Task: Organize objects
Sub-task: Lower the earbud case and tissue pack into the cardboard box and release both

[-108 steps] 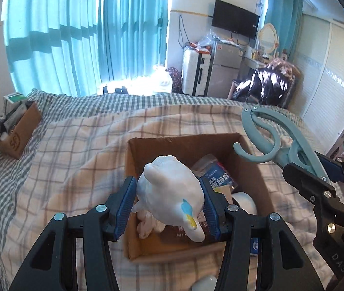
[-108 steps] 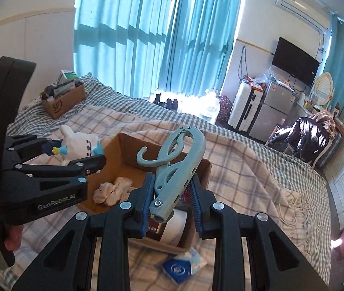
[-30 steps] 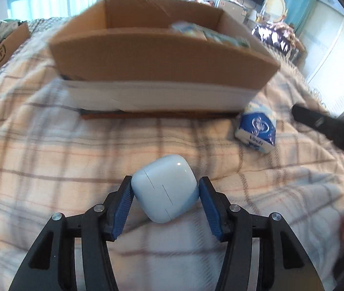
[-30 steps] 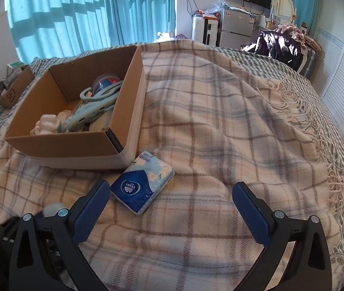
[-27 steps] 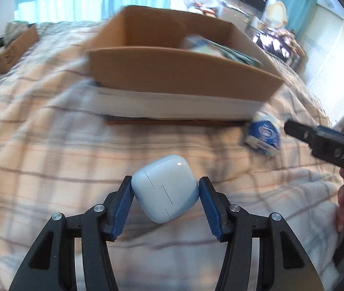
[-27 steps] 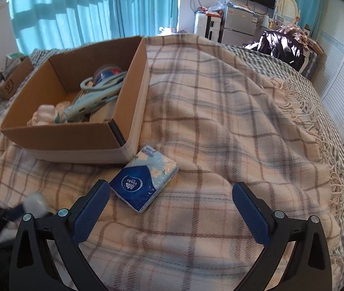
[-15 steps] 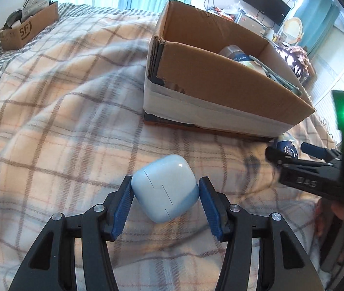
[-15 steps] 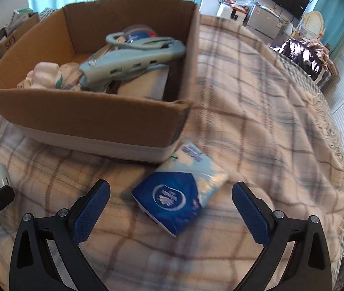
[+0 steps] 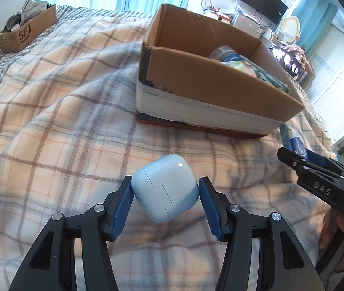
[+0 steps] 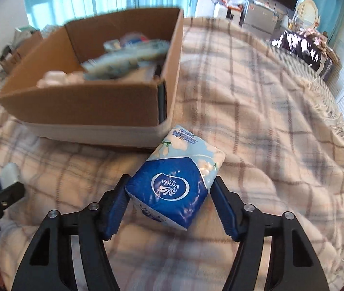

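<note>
Right tool [image 10: 169,194] now flanking tissue pack [image 10: 175,181]

Left gripper [image 9: 165,200]: both blue pads pressed against the sides of a pale blue case [image 9: 164,186], held low over the blanket [image 9: 50,121]. Right gripper [image 10: 169,202]: jaws set around a blue tissue pack [image 10: 176,179], pads at its sides, contact not resolvable.

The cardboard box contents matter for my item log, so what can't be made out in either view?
- Right wrist view: things inside the cardboard box are motion-blurred; only a pale blue shape and white lumps show.
- Left wrist view: the near wall hides most contents; a tape roll peeks out.
- Tissue pack: mostly hidden behind the box corner and the right gripper.
</note>
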